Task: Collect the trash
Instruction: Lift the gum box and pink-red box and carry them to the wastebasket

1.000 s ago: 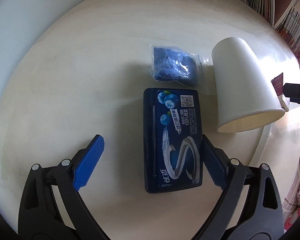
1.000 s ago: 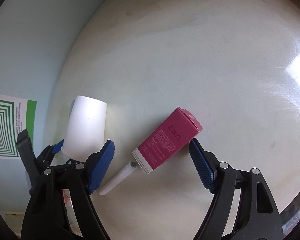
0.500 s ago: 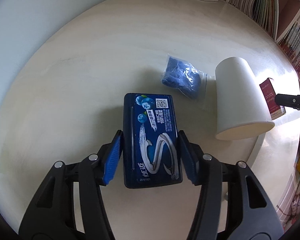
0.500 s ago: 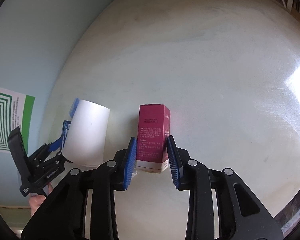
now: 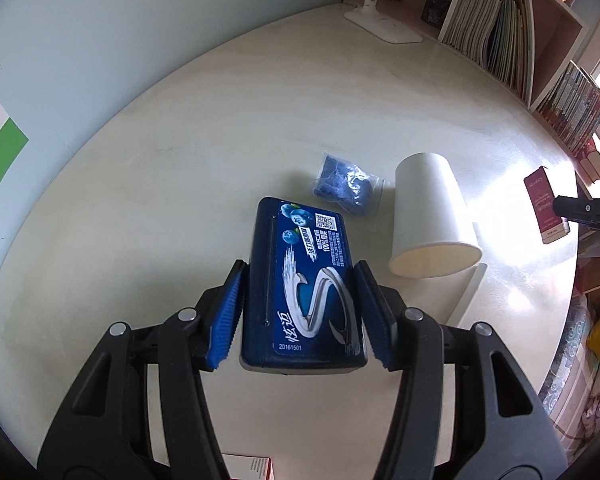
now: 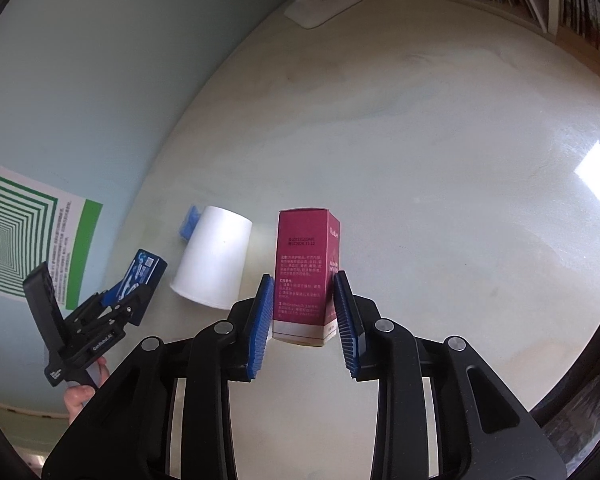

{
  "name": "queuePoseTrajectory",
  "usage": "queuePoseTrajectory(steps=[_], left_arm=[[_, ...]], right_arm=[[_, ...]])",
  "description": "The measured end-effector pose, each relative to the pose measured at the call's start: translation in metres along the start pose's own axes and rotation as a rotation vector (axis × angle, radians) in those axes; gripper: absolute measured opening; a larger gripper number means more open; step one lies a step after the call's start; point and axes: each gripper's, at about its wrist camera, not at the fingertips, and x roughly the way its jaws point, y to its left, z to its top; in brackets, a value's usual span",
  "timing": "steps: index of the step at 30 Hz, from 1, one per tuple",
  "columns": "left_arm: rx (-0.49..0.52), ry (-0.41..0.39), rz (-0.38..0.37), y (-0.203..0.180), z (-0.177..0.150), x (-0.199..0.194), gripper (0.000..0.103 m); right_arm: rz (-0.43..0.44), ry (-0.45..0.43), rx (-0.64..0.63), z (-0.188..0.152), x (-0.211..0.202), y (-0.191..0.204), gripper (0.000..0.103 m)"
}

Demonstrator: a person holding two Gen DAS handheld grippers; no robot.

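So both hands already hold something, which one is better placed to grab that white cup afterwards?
Probably the left. Its tool grips the blue box, and the cup lies on its side right beside it. The right tool, holding the red box, looks farther off. Either must drop its box first.

Glossy dark blue gum box (image 5: 304,288); matt white paper cup (image 5: 430,216); matt maroon cardboard carton (image 6: 304,272); crinkled clear plastic bag (image 5: 346,190) (blue cloth inside); smooth, slightly shiny cream bench (image 5: 180,184).

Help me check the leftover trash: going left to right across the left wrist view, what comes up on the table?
Blue gum box in the left gripper → blue plastic bag → white paper cup → red carton in the right gripper.
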Motion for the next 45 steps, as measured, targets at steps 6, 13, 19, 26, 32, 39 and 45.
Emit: queuePoseTrajectory(steps=[6,13,19,26,32,39,45], left_arm=[[0.038,-0.046,-0.004,-0.021,-0.003,-0.033,0.052],[0.139,-0.079,-0.026,-0.080,-0.005,-0.048,0.052],[0.237,-0.088,-0.064,-0.142,-0.005,-0.049,0.052],[0.336,-0.078,-0.121,-0.212,-0.017,-0.054,0.052],[0.424,-0.054,-0.153,-0.277,-0.034,-0.056,0.052],[0.527,-0.012,-0.191,-0.352,-0.059,-0.051,0.052],[0.622,0.039,-0.221,-0.420,-0.087,-0.039,0.052]], right_arm=[[0.038,-0.062,0.039,-0.014,-0.050,-0.032,0.032],[0.027,-0.133,0.087,-0.046,-0.087,-0.059,0.032],[0.020,-0.188,0.175,-0.082,-0.124,-0.108,0.032],[0.003,-0.238,0.261,-0.124,-0.161,-0.159,0.032],[-0.002,-0.276,0.326,-0.162,-0.193,-0.200,0.032],[-0.010,-0.303,0.411,-0.210,-0.224,-0.252,0.032],[-0.008,-0.321,0.490,-0.252,-0.242,-0.297,0.032]])
